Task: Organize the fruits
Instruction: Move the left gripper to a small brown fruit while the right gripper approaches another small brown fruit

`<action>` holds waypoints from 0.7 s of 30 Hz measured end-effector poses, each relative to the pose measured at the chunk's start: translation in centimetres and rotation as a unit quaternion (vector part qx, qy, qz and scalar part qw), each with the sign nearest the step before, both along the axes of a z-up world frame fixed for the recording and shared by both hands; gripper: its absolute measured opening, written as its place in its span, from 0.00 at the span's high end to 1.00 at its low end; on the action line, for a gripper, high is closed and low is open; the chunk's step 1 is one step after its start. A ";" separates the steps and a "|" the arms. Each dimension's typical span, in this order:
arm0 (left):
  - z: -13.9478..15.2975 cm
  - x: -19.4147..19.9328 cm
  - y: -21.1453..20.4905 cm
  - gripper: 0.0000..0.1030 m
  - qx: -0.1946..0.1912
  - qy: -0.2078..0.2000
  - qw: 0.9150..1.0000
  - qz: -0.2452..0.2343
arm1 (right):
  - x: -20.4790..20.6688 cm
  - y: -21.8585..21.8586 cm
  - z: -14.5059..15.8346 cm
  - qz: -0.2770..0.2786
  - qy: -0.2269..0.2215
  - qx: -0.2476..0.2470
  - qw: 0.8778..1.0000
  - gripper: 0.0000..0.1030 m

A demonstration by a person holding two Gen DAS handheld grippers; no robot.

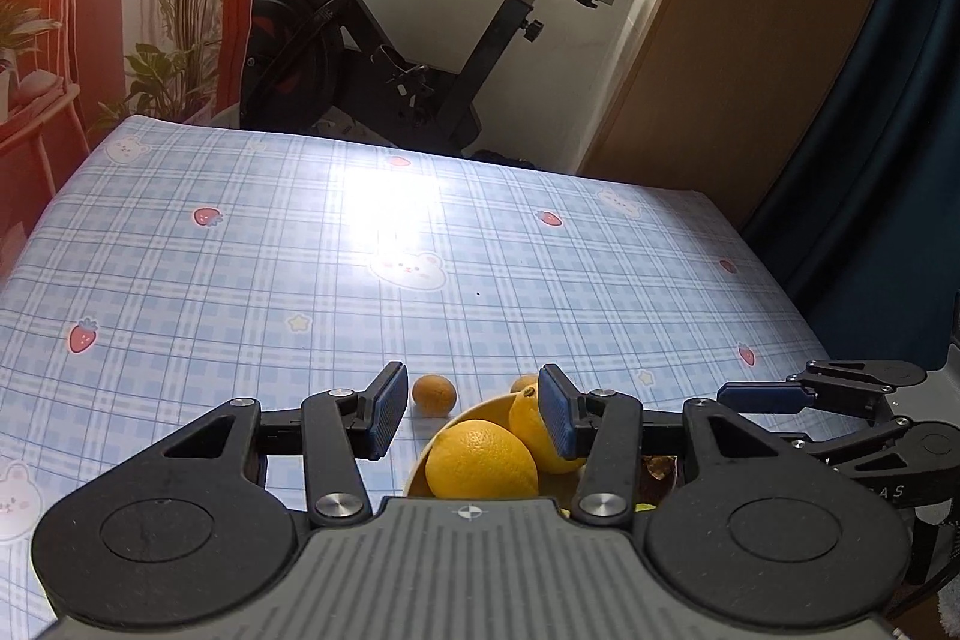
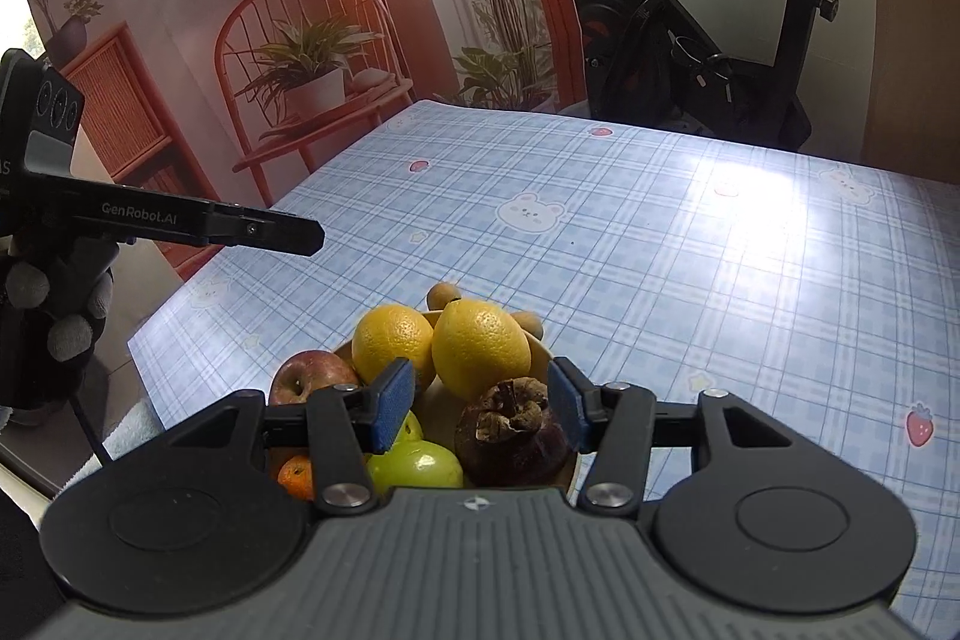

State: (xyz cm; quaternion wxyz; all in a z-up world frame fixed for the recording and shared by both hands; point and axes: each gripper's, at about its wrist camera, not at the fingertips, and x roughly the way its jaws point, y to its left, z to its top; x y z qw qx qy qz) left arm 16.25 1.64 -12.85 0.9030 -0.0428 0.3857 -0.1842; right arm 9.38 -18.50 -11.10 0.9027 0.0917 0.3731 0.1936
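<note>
**Fruit bowl filled, both tools hover above**

A worktop [image 2: 690,244] under a blue plaid cloth printed with bears and strawberries carries a pale yellow bowl [image 2: 543,355] at the near edge, at 6 o'clock in both wrist views. An exercise bike [image 1: 420,28] stands beyond the far edge at 12 o'clock, and a printed backdrop of a chair and plants hangs toward 10 o'clock.

The left hand-held gripper [image 1: 471,415] has its blue pads spread with nothing between them. The right hand-held gripper [image 2: 483,409] is likewise spread and empty, framing the fruit below without visibly touching it.

In the bowl sit two lemons [image 2: 480,349], a red apple [image 2: 309,373] at 9 o'clock, a dark mangosteen [image 2: 510,430], a green fruit [image 2: 420,463] and a small orange [image 2: 297,478] half hidden by the tool. Small brown fruits [image 2: 444,295], likely longans, lie at the bowl's far side; one of them [image 1: 433,395] rests loose on the cloth just beyond the rim.

The job looks nearly done. To finish well, the loose brown fruit would want a gentle, centred pinch from above, then a low release into a gap so nothing rolls out.

The left tool's arm reads "GenRobot.AI" [image 2: 139,209]; its body at the frame edge shows only cut-off letters.
</note>
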 end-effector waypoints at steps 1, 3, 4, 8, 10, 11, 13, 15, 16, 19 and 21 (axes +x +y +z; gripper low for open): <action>0.0 0.2 0.2 0.51 0.002 -0.001 1.000 0.003 | 0.5 -0.1 0.0 -0.002 0.001 -0.002 1.000 0.48; 0.0 0.9 0.5 0.51 0.005 -0.001 1.000 0.008 | 1.2 -0.2 0.0 -0.006 0.003 -0.009 1.000 0.49; -0.1 1.1 0.6 0.51 0.006 -0.001 1.000 0.010 | 1.8 -0.3 -0.1 -0.009 0.005 -0.014 1.000 0.49; -0.8 2.5 0.9 0.51 0.007 0.007 1.000 0.020 | 3.7 -0.6 -0.9 -0.025 0.017 -0.023 0.999 0.49; -1.4 3.0 0.9 0.52 0.006 0.016 1.000 0.021 | 4.8 -0.7 -1.4 -0.032 0.025 -0.023 0.999 0.49; -1.8 3.2 0.8 0.52 0.007 0.021 1.000 0.021 | 5.3 -0.8 -1.6 -0.033 0.027 -0.023 0.999 0.49; -2.5 3.9 0.7 0.52 0.008 0.030 0.999 0.020 | 6.4 -0.8 -2.1 -0.035 0.034 -0.025 0.999 0.49; -3.1 4.7 0.4 0.52 0.012 0.039 0.999 0.019 | 7.5 -1.0 -2.6 -0.038 0.045 -0.022 0.998 0.49; -3.4 5.1 0.2 0.53 0.014 0.043 0.999 0.018 | 8.1 -1.2 -2.9 -0.039 0.051 -0.019 0.998 0.49; -4.5 6.5 -0.1 0.58 0.009 0.065 0.998 0.018 | 9.9 -1.3 -3.6 -0.041 0.065 -0.013 0.997 0.49; -5.3 7.3 -0.2 0.58 0.005 0.086 0.996 0.020 | 10.6 -1.3 -4.0 -0.040 0.069 -0.010 0.997 0.49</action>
